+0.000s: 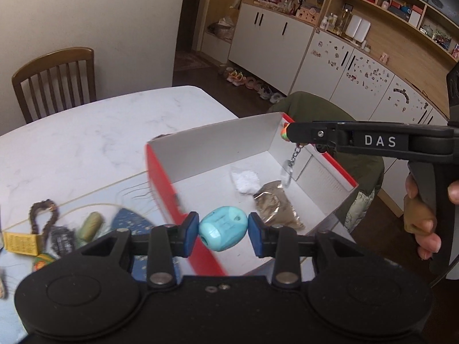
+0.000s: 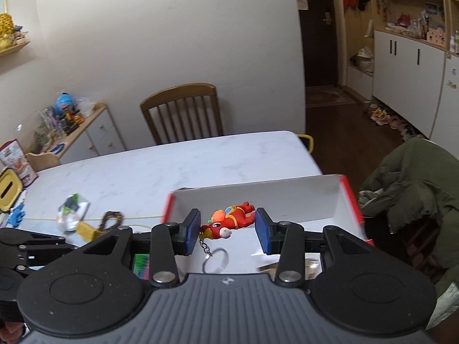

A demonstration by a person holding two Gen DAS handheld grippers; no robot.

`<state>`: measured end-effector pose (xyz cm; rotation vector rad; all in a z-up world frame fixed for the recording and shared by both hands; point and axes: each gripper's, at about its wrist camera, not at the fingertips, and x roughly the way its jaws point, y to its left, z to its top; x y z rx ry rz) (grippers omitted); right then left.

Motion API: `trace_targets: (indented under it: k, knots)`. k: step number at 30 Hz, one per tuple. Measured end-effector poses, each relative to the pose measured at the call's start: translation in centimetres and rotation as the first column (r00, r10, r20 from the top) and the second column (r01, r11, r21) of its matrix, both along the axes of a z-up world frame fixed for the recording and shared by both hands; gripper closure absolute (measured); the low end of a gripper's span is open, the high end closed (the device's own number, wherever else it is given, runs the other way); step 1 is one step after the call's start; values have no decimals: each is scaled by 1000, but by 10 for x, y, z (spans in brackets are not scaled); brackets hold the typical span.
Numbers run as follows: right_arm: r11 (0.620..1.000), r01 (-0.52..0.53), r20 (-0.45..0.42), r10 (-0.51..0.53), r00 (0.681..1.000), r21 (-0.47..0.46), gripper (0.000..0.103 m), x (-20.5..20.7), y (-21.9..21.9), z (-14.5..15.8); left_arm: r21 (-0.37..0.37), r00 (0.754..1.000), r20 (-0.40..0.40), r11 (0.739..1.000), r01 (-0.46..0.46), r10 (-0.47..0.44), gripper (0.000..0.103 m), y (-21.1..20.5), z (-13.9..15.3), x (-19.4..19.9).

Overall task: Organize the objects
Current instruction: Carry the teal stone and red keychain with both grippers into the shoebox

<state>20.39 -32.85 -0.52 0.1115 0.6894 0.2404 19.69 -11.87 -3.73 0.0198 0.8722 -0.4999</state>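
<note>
Left wrist view showed the left gripper [image 1: 223, 232] clamped on a turquoise bead [image 1: 223, 231] above the near wall of the red-and-white box [image 1: 160, 183], while the right gripper [image 2: 226, 226] hung over the box with a red toy keychain [image 2: 229, 219] between its pads. The left pad [image 2: 191, 230] touched the toy but the right pad stood apart, so I could not tell whether the grip held. Both pieces seemed mid-delivery, and the next move called for lowering and releasing inside the box; motion blur smeared the clutter left of it.

You have: wooden chair [image 2: 183, 111] behind the marble table [image 2: 172, 169]; green jacket [image 2: 413, 177] beside it; shoes [image 1: 252, 83] along white cabinets [image 1: 269, 31].
</note>
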Motion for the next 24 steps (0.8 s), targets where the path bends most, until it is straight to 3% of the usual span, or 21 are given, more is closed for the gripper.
trace_targets:
  k: [11,24]
  knots:
    - [998,26,-59,-29,998,-53,63,40,-49,-33,65,999,-43,998,-3,6,67,-62,-22,36]
    - [990,-27,-150,6,989,-136,63,91,-53,-83,193,982,-167,980,-53,86,67,-93,-76,89]
